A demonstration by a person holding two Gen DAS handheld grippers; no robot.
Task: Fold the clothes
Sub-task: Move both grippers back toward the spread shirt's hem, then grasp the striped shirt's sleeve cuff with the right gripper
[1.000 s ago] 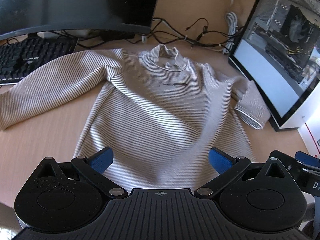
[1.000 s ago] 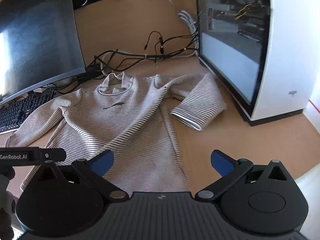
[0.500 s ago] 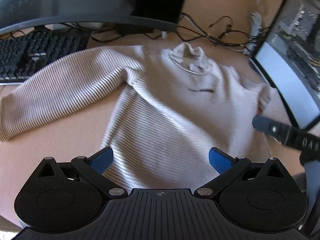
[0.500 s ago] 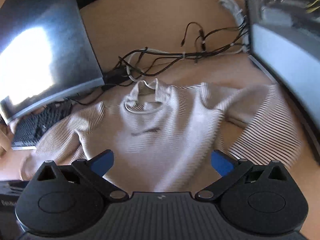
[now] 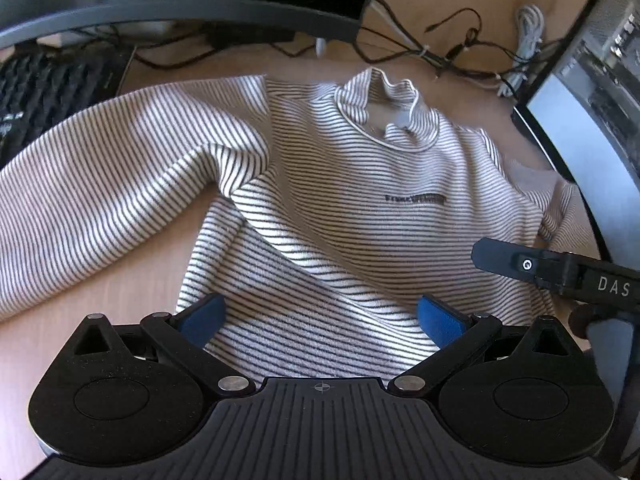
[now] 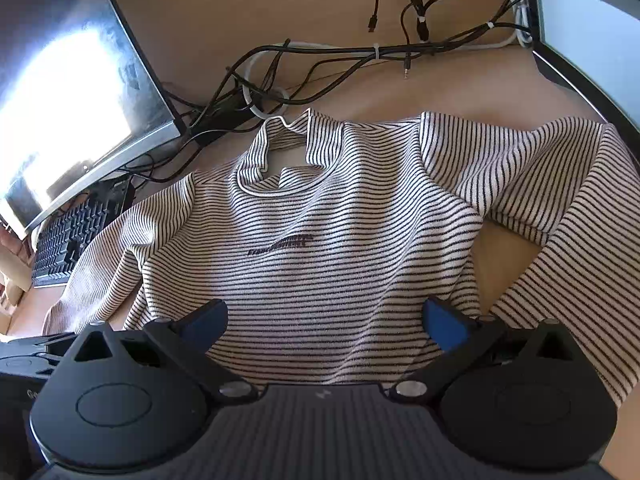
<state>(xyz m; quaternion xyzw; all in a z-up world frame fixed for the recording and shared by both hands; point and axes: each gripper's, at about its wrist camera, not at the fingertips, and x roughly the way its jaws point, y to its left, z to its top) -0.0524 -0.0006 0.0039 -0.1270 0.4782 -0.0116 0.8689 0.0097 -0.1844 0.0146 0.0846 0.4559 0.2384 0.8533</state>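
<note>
Both claws gape above the striped sweater.

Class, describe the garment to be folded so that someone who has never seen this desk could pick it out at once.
Start at the wooden desk, between the dark monitor on the left and the computer case on the right. Spread flat there, in front of a tangle of cables, lies the striped sweater. It is the only cloth among hard electronics: white with thin dark stripes, a raised collar and small dark chest lettering.
</note>
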